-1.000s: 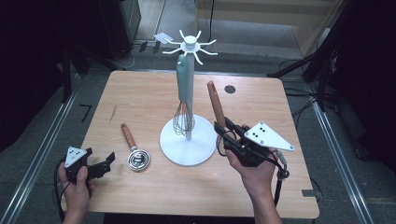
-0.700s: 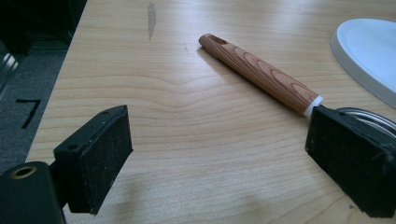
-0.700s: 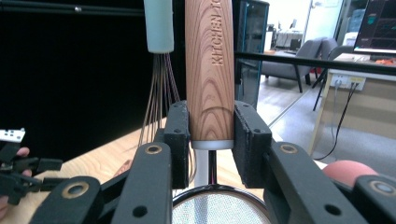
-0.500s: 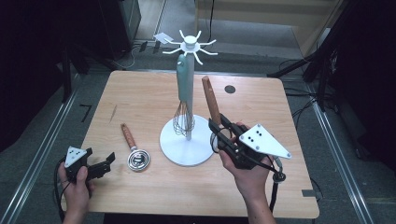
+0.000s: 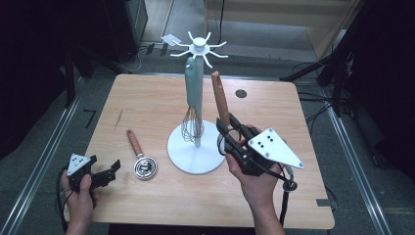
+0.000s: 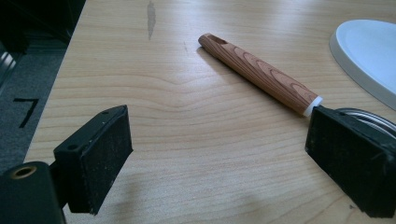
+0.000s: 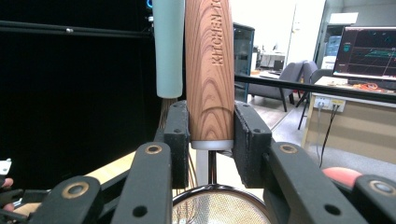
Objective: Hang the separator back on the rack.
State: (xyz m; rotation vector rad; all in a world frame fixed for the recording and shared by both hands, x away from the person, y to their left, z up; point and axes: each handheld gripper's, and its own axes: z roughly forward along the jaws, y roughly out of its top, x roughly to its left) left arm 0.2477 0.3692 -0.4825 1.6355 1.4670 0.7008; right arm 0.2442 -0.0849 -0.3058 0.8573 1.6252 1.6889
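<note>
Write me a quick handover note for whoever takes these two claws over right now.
Right claw: shut on the wooden handle of a strainer, held upright beside the rack.
Left claw: open, holding nothing, low over the table near its front left corner.
Done: whisk hangs on the rack.
Left: probably hang the held strainer on a rack hook, then pick up the second strainer lying left of the rack base.

Strainer mesh is cut off by the bottom edge; the right tongs cover its neck.
</note>
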